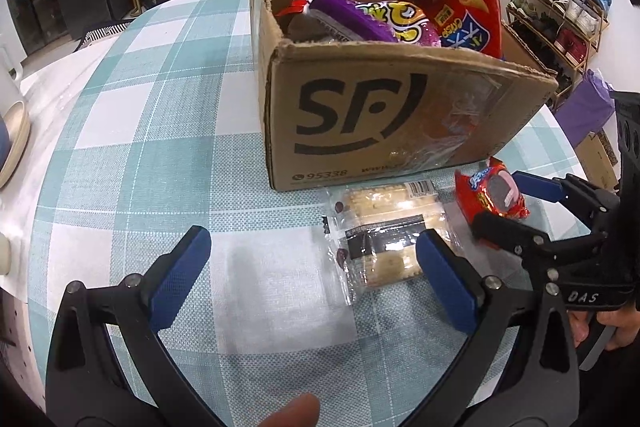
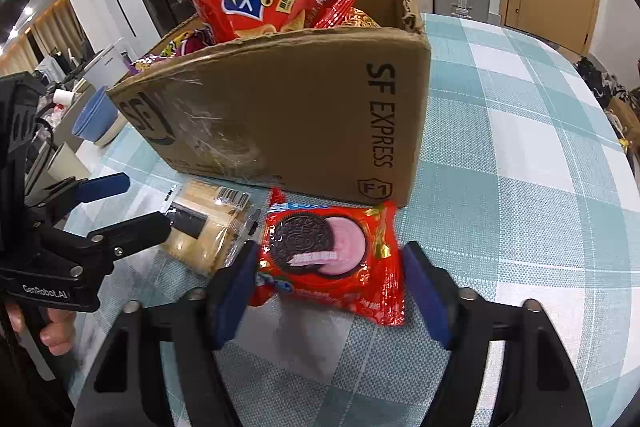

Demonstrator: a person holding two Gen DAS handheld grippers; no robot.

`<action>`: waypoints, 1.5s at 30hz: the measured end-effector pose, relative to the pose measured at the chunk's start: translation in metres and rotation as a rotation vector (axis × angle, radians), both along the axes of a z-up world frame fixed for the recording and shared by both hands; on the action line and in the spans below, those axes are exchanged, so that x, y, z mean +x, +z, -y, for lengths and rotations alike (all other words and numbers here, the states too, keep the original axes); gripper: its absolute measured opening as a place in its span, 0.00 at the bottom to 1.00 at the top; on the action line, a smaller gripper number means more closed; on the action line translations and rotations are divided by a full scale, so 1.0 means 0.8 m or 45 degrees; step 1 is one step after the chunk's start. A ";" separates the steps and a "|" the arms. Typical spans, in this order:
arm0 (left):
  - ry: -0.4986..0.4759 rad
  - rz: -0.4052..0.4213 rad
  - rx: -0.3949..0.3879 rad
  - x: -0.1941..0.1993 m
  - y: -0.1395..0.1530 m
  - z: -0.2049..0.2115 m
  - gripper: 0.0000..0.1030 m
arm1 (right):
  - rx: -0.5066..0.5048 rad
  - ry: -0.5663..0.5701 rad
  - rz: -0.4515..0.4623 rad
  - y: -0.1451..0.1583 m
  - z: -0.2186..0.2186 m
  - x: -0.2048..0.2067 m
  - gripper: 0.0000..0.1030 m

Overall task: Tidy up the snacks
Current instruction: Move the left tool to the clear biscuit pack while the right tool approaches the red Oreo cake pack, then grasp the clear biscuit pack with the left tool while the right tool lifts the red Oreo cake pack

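The right gripper [image 2: 328, 279] has its fingers [image 2: 232, 291] pressed against both sides of the red cookie packet [image 2: 332, 259] on the table [image 2: 520, 187], just before the cardboard box [image 2: 288, 115]. The left gripper [image 1: 312, 267] stands wide open and empty, its right finger over the clear cracker pack [image 1: 384, 223].

bright, sharp; fisheye-warped edges
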State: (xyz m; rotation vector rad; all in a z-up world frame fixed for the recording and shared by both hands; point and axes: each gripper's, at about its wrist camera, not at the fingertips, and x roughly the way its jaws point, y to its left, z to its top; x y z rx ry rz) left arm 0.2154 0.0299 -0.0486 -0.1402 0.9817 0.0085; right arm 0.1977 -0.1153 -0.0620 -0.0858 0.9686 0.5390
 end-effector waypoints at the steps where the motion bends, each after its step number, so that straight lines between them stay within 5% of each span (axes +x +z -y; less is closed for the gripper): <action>1: 0.000 -0.001 -0.004 0.000 0.000 0.001 0.99 | 0.010 0.005 0.000 0.000 -0.001 0.000 0.57; 5: -0.016 -0.006 -0.009 0.000 -0.001 0.008 0.99 | 0.054 0.024 0.008 0.001 0.005 -0.005 0.47; 32: -0.157 -0.093 0.063 0.017 -0.022 0.080 0.99 | 0.128 -0.105 0.108 0.028 0.060 -0.041 0.47; 39: -0.192 -0.032 0.094 0.010 -0.014 0.087 0.69 | 0.136 -0.105 0.112 0.029 0.061 -0.046 0.47; 45: -0.187 0.003 0.055 -0.008 -0.009 0.080 0.64 | 0.147 -0.100 0.132 0.035 0.060 -0.049 0.47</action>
